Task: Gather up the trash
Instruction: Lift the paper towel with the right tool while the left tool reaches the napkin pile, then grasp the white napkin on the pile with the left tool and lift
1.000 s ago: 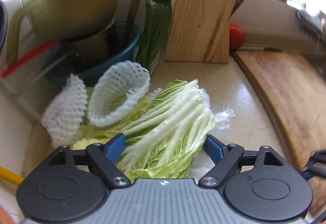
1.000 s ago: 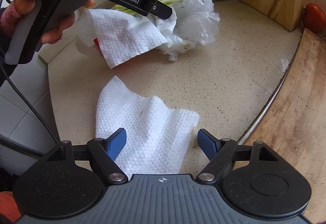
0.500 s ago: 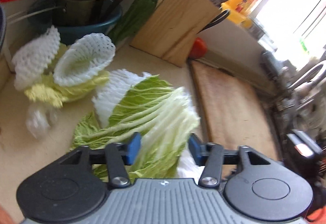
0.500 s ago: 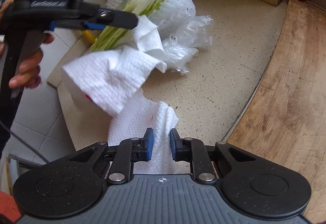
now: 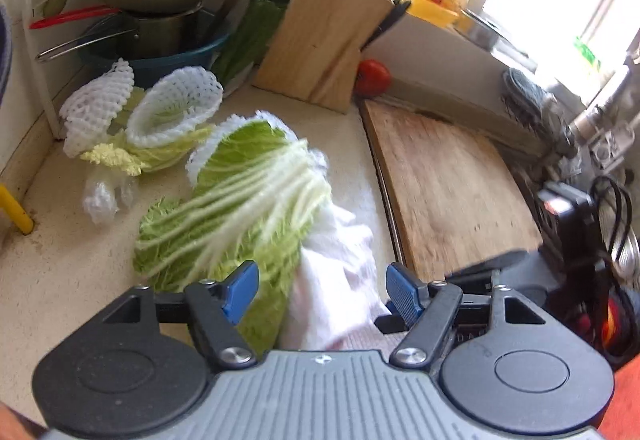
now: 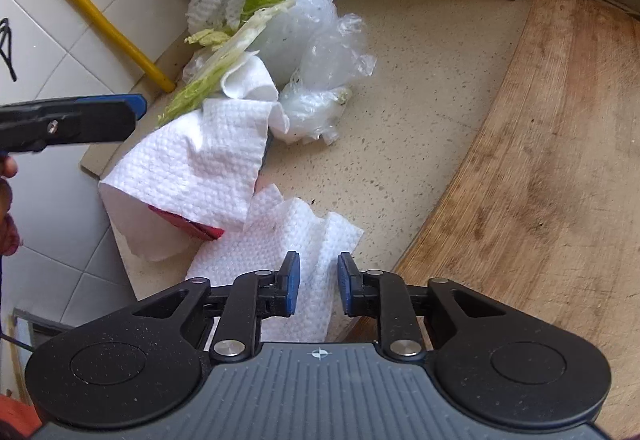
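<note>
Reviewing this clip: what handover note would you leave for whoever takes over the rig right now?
Left gripper: jaws have just been opening; green cabbage leaf and crumpled white paper towel lie between them, unclamped.
Right gripper: jaws have just been opening; second white paper towel sits between the pads, apparently not pinched.
Elsewhere on the speckled counter: white foam nets, clear plastic bag.
Done: scraps pulled together. Left: regrip and bin everything; no bin in view.

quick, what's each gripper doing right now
left gripper: open, jaws just opening, cabbage leaf between them
right gripper: open, jaws just opening, paper towel between them
</note>
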Available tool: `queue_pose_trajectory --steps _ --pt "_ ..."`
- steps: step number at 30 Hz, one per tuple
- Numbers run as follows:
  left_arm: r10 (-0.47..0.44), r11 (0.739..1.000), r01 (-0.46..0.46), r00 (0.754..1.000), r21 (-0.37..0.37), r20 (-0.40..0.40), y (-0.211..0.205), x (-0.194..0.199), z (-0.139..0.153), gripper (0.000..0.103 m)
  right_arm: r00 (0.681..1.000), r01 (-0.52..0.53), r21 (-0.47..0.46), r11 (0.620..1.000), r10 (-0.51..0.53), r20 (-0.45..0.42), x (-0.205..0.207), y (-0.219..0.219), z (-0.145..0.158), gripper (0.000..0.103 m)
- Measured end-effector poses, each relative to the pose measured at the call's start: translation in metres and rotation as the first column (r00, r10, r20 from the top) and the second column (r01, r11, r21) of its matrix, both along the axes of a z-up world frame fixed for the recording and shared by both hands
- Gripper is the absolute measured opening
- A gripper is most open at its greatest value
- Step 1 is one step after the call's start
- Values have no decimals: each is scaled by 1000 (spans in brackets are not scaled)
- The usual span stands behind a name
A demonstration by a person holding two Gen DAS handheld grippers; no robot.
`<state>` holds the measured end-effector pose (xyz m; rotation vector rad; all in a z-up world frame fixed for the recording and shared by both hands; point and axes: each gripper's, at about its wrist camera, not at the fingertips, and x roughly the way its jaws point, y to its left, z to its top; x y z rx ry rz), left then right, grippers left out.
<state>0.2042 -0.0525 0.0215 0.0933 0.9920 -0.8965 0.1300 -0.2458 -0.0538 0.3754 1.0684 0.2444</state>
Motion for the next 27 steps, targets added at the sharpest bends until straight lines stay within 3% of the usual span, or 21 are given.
queue_pose_trajectory --steps 1,3,6,8,10,11,12,15,17,19,21,23,25,26,27 --pt "-3 1000 3 1000 1 -17 2 -4 -1 66 1000 -18 4 1000 18 -1 2 3 -1 35" --pt "3 1000 -3 998 6 -60 5 -11 -9 70 999 -43 -9 999 43 1 0 9 2 68" --pt "45 998 -41 994 48 -95 3 -14 -28 70 990 -139 -50 989 141 32 -9 24 13 91" --pt "86 995 -79 987 52 -135 2 -13 -43 69 981 -188 -64 980 191 30 -11 35 15 93" --pt "112 993 -106 985 50 -135 -1 -14 -51 54 972 -232 -39 972 233 32 -11 45 15 92" --pt "119 992 -112 984 58 -133 -3 -16 -53 34 969 -247 -35 968 248 25 -11 49 14 90" --pt "120 992 -114 984 52 -133 -3 -18 -52 27 967 -255 -35 966 256 13 -10 52 11 80" --pt "107 989 -123 978 -79 -179 8 -17 -37 10 963 -269 -23 963 269 -8 -9 56 6 44" --pt "112 976 -147 973 -163 -204 19 -12 -25 10 967 -253 -8 968 252 -21 -6 52 5 26" --pt "106 961 -163 963 -225 -246 24 -4 -21 10 981 -185 82 979 189 -48 -2 39 -1 23" --pt "150 962 -198 958 -188 -243 15 2 -26 10 988 -133 156 979 144 -61 -3 29 -6 20" --pt "223 969 -237 961 -72 -167 2 3 -34 5 992 -93 207 974 107 -61 -3 22 -10 20" --pt "201 971 -218 966 -100 -161 2 -2 -30 7 994 -75 216 974 89 -57 -5 18 -11 20" --pt "177 974 -194 973 -112 -150 2 -6 -28 15 995 -73 214 974 87 -54 -6 17 -11 20" --pt "158 980 -172 979 -104 -129 1 -9 -26 34 995 -69 215 974 82 -49 -8 15 -10 20"
